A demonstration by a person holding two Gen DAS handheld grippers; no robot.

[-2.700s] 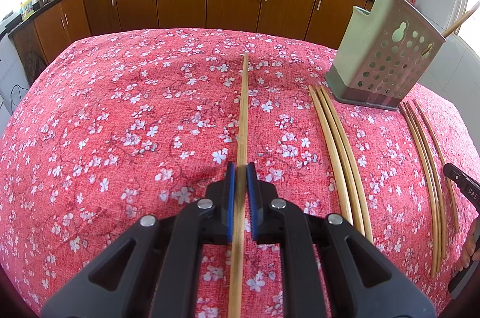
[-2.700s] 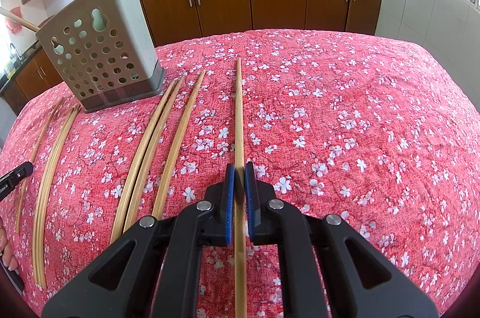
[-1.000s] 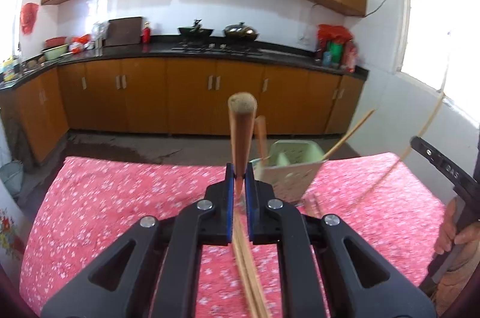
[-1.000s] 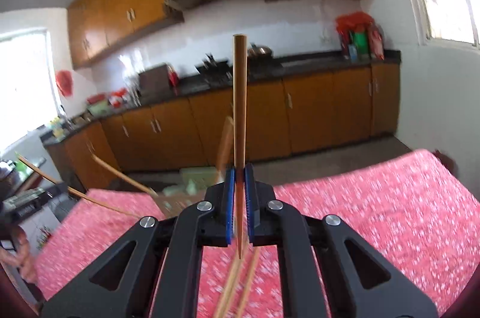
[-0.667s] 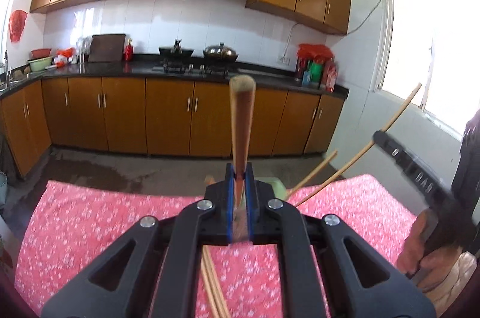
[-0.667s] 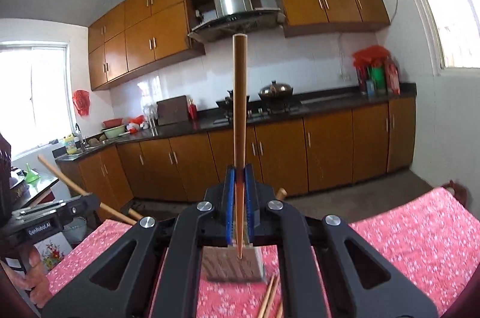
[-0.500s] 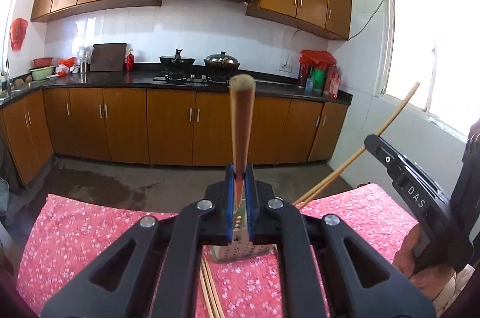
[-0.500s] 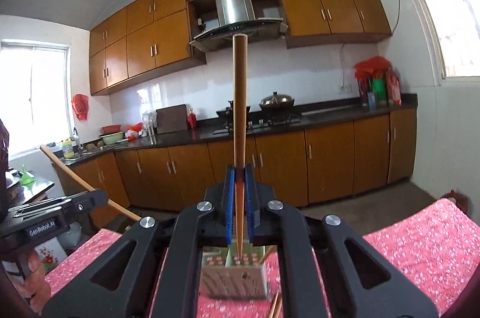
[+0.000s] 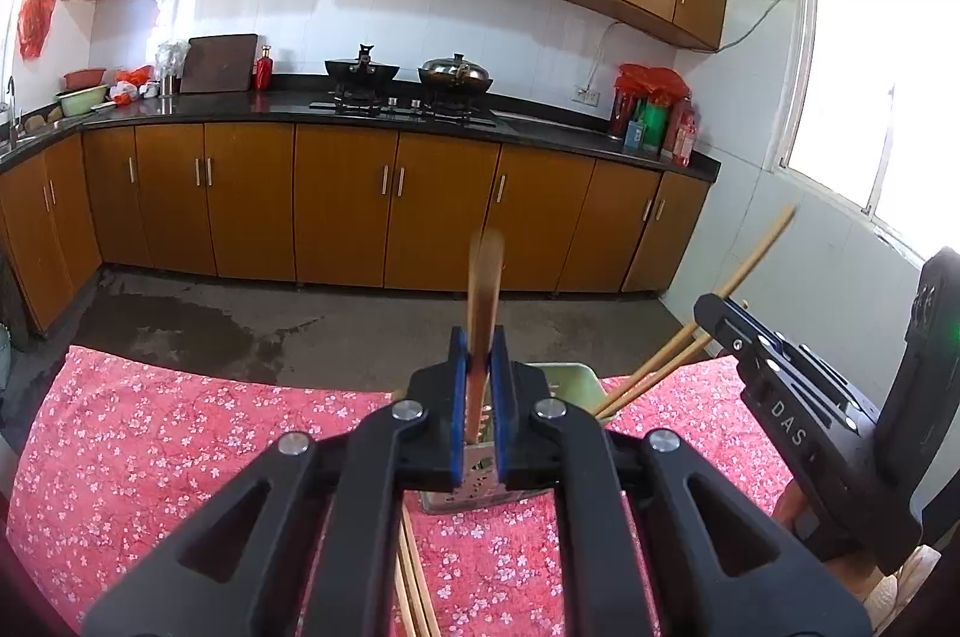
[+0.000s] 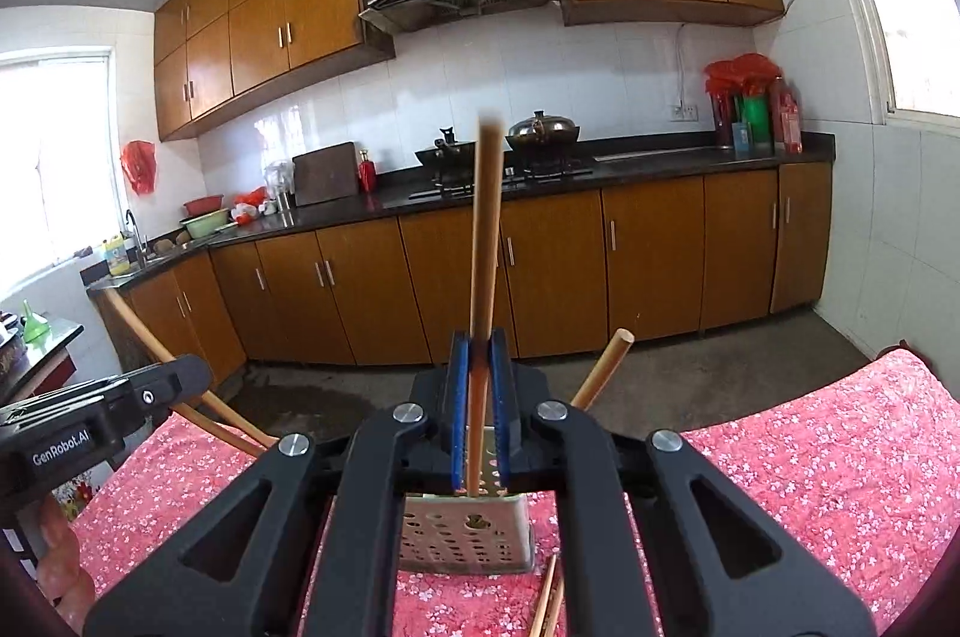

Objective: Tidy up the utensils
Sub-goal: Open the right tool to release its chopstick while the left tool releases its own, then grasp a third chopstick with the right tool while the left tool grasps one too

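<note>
Holding one chopstick (image 10: 485, 277) upright in each clamped gripper (image 10: 478, 415), I see the perforated holder (image 10: 465, 541) directly below-ahead of both.

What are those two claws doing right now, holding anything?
Left gripper: closed on one upright chopstick.
Right gripper: closed on another upright chopstick.

The left tongs (image 9: 478, 418) are showing matte black plastic arms with triangular cut-outs, four round silver screws and blue pads lining the inner faces. The right tongs (image 10: 478, 412) are looking identical from their own camera. Seen from the left camera, the right tongs are bearing white "DAS" lettering and a green light; from the right camera, the left tongs (image 10: 90, 424) are reading "GenRobot.AI".
</note>
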